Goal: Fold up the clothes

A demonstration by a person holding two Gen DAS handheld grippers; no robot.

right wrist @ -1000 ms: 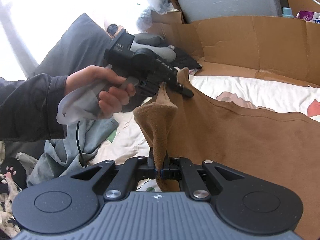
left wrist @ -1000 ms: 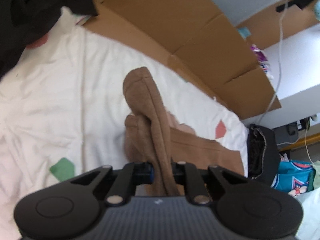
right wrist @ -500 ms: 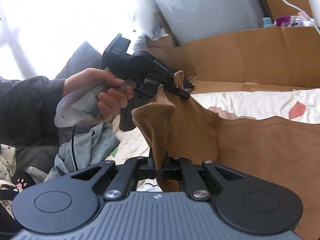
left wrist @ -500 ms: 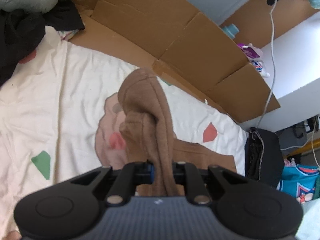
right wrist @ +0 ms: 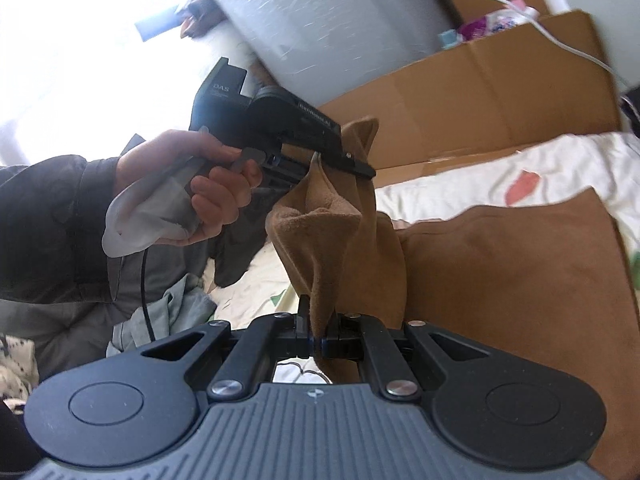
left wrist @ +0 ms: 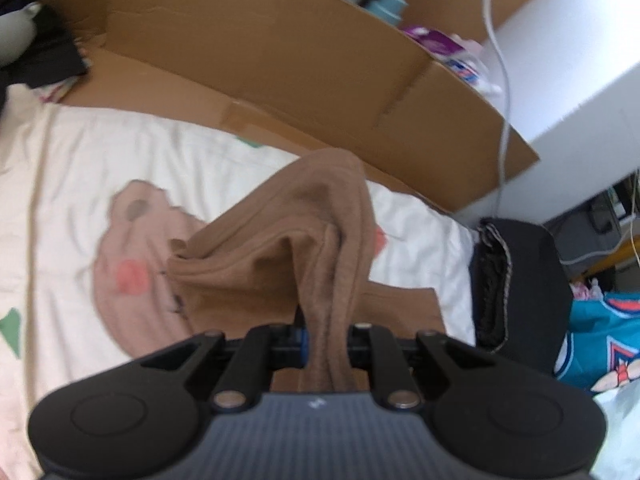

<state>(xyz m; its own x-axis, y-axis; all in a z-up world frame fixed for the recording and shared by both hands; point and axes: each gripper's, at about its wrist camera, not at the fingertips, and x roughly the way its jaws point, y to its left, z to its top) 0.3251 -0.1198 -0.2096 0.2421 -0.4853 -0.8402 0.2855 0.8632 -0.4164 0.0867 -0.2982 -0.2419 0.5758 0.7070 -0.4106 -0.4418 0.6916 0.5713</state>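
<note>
A brown fleece garment point(right wrist: 500, 280) lies partly on a white printed bedsheet point(left wrist: 100, 160) and is lifted at one edge. My left gripper point(left wrist: 326, 340) is shut on a bunched fold of the brown garment point(left wrist: 304, 248), which rises in a peak in front of it. My right gripper point(right wrist: 320, 338) is shut on another corner of the same edge. In the right wrist view the left gripper point(right wrist: 352, 162), held in a hand point(right wrist: 192, 188), pinches the cloth just beyond and above mine.
Flattened cardboard point(left wrist: 280, 60) stands along the far side of the bed. A black item point(left wrist: 516, 280) and a teal printed cloth point(left wrist: 600, 344) lie at the bed's right end. Grey and pale green clothes point(right wrist: 160, 312) are piled on the left.
Both grippers have carried the held brown edge across the bed toward the cardboard side. The fold stands higher, and more of the pink bear print on the sheet shows.
</note>
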